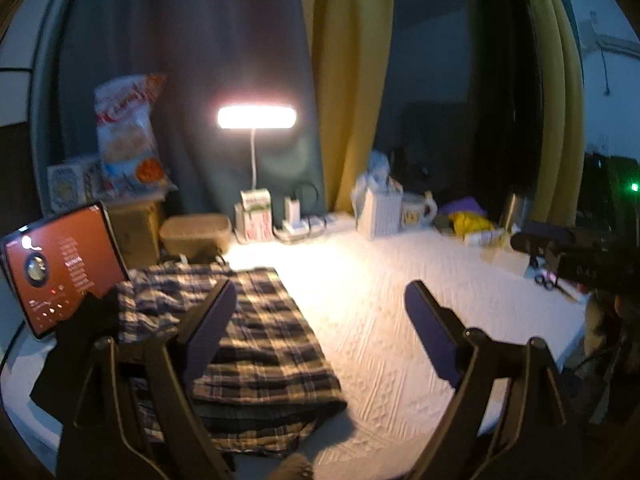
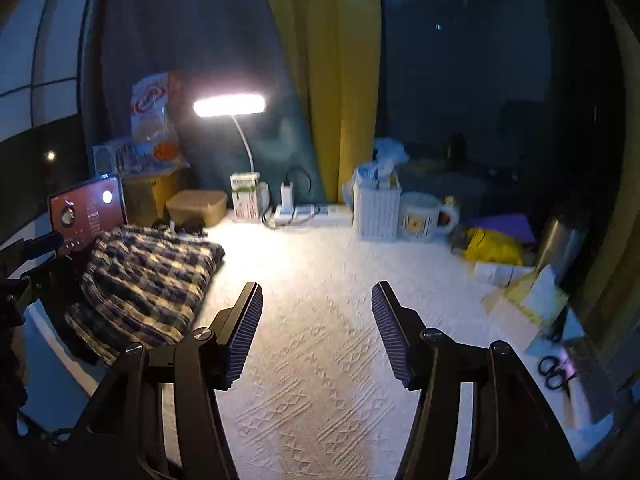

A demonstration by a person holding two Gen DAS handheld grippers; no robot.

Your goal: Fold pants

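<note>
The plaid pants (image 1: 260,344) lie folded into a thick rectangle on the left of the white textured tablecloth (image 1: 384,320). They also show in the right wrist view (image 2: 148,280), bunched at the table's left edge. My left gripper (image 1: 320,300) is open and empty, its left finger above the pants' right half. My right gripper (image 2: 316,300) is open and empty over bare cloth, to the right of the pants. The right gripper's body also shows in the left wrist view (image 1: 560,244) at the far right.
A lit desk lamp (image 1: 256,117), a tablet (image 1: 60,268), a box (image 1: 196,232), a carton (image 1: 256,216), a power strip (image 1: 308,224), a white basket (image 2: 376,208) and a mug (image 2: 424,216) line the back. Scissors (image 2: 554,372), a steel flask (image 2: 560,240) and papers (image 2: 528,300) lie right.
</note>
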